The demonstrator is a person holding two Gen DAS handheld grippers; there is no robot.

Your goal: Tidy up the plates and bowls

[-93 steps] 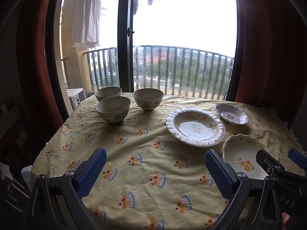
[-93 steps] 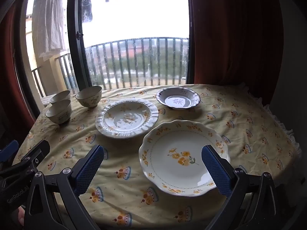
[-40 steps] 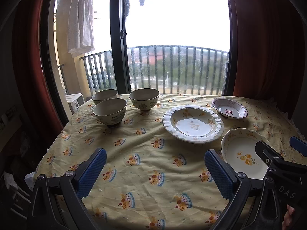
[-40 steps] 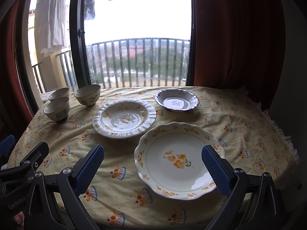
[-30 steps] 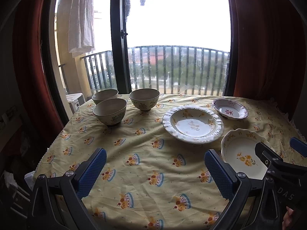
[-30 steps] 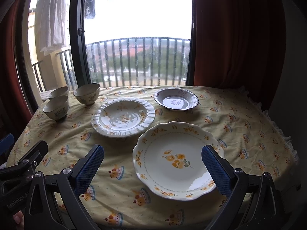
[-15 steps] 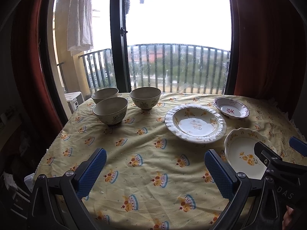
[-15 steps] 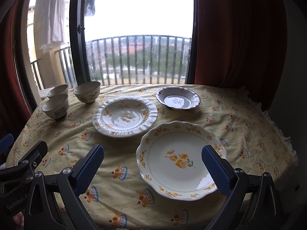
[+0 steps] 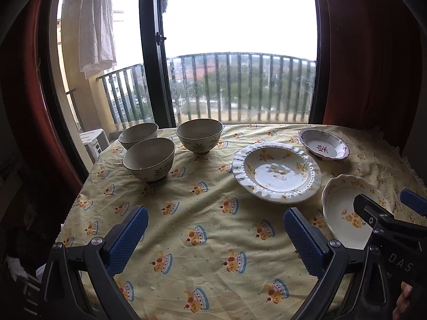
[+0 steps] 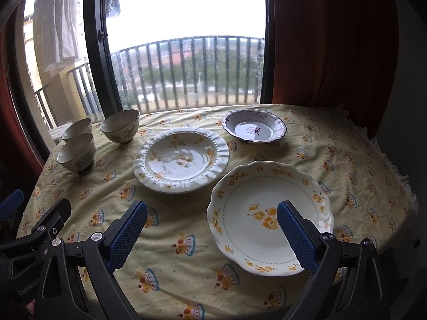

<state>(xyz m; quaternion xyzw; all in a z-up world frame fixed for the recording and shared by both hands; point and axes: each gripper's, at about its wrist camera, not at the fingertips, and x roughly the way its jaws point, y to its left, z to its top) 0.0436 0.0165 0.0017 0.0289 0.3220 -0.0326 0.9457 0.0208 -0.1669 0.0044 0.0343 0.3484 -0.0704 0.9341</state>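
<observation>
Three beige bowls stand at the table's far left: a near one (image 9: 148,158), one behind it (image 9: 138,135) and one to their right (image 9: 199,135). A ridged white deep plate (image 9: 276,171) sits mid-table, a purple-rimmed small dish (image 9: 323,147) behind it, and a scalloped yellow-flower plate (image 10: 269,217) nearest. My left gripper (image 9: 212,234) is open and empty above the cloth near the front edge. My right gripper (image 10: 212,233) is open and empty, its right pad (image 10: 296,240) over the flower plate's near side.
A yellow patterned tablecloth (image 9: 208,202) covers the table. A window with a balcony railing (image 9: 234,88) lies behind it, red curtains (image 10: 328,40) on both sides. The right gripper's body (image 9: 384,229) shows at the lower right of the left wrist view.
Both grippers have moved forward and a little closer to the table. The right gripper now reaches over the flower plate's near side. Both stay open; no dish has moved.
</observation>
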